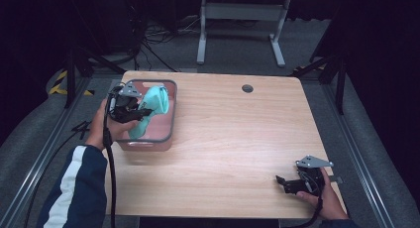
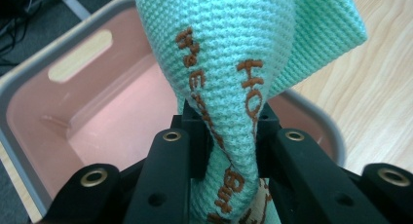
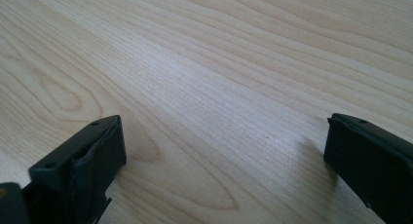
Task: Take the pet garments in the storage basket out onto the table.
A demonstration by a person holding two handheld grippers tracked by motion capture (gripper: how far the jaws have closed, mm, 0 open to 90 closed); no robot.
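A mint-green knitted cloth (image 1: 151, 109) with brown stitched letters hangs over a pink bin with a grey rim (image 1: 173, 109) at the table's left. My left gripper (image 1: 143, 112) is shut on the cloth (image 2: 229, 87), which bunches between the jaws above the bin's pink inside (image 2: 112, 131). The bin holds nothing else that I can see. My right gripper (image 1: 283, 182) rests low at the table's front right corner, open, with bare wood between its fingertips (image 3: 226, 146).
The wooden table (image 1: 237, 134) has a round cable hole (image 1: 247, 88) near its far edge. Beyond the table stand a grey metal frame (image 1: 242, 20) and cables on the floor. Dark stands flank both sides.
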